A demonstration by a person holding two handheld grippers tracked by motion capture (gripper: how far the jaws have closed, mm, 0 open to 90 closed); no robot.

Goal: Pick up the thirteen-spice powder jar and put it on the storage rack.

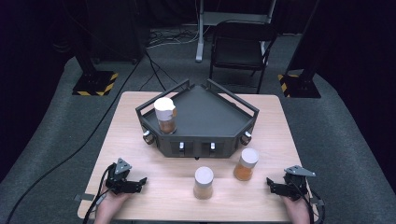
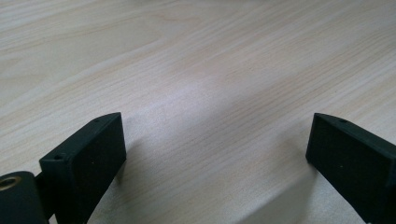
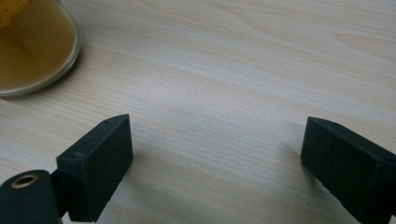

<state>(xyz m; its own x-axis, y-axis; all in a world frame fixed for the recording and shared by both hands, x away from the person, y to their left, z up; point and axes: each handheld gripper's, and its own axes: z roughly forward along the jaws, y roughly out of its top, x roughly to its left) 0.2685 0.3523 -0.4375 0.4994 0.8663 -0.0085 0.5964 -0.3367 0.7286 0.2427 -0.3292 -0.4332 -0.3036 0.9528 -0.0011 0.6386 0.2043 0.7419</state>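
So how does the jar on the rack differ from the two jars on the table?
The rack jar stands on the black rack, at its left; the table jars stand on bare wood in front of it. The rack jar sits farther from both grippers. All three are upright, white-capped, with orange-brown contents.

The table [image 1: 140, 140] is pale wood with a fine lengthwise grain, lighter streaks showing up close. On it sits a tray [image 1: 205, 114] in matt dark grey to black, with small silver-coloured fittings along its front wall. The jar on the tray [image 1: 165, 115] has a white cap over amber-brown contents. The middle jar [image 1: 203, 182] wears a whitish-grey cap above a paler tan filling, and the right jar [image 1: 245, 164] has a white cap over orange-brown contents. The left gripper [image 1: 141, 182] and right gripper [image 1: 270, 184] are black, each topped by a grey plate; a brass-coloured ring shows beside one jaw. The floor [image 1: 46, 140] looks grey, possibly carpet, with yellow-and-black striped bases [image 1: 95, 84].
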